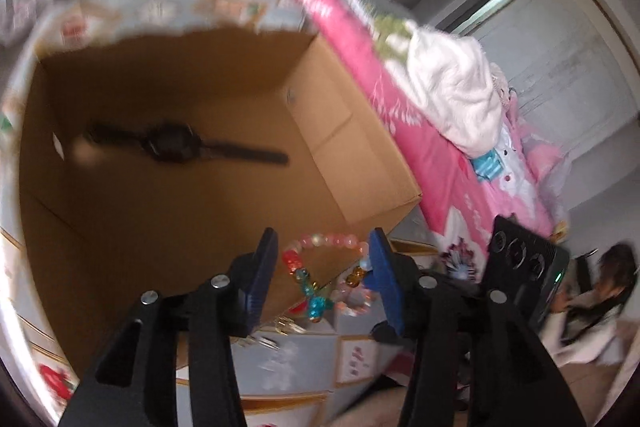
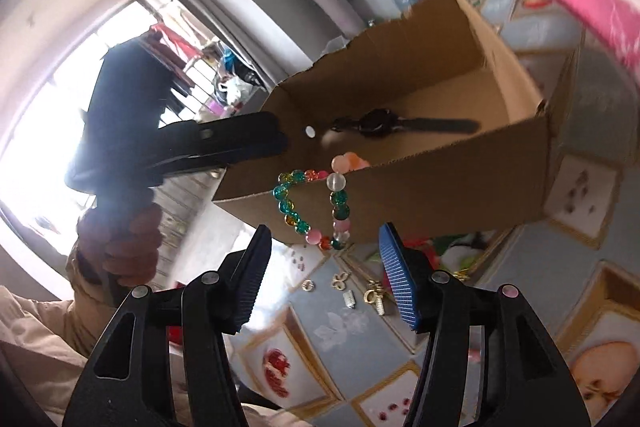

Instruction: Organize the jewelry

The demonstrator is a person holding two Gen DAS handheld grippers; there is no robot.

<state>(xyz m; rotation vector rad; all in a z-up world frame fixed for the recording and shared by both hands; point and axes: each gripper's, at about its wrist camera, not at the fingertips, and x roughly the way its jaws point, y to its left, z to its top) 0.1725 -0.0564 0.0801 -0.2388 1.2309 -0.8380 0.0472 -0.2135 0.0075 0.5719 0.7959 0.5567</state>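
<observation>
A brown cardboard box (image 1: 352, 131) holds a black wristwatch (image 1: 176, 147); both show in the right wrist view too, the box (image 2: 440, 195) and the watch (image 2: 380, 125). A bead bracelet of pink, red, teal and amber beads (image 1: 324, 267) hangs over the box's near rim, between the fingers of my open left gripper (image 1: 324, 279). In the right wrist view the bracelet (image 2: 316, 203) drapes over the rim, and the left gripper (image 2: 248, 143) reaches at the box from the left. My right gripper (image 2: 324, 279) is open and empty, below the box.
Several small gold and silver jewelry pieces (image 2: 360, 291) lie on a blue patterned cloth (image 2: 520, 267). A pink quilt (image 1: 360, 39) with a white garment (image 1: 452, 83) lies beside the box. A bright window (image 2: 60, 107) is at the left.
</observation>
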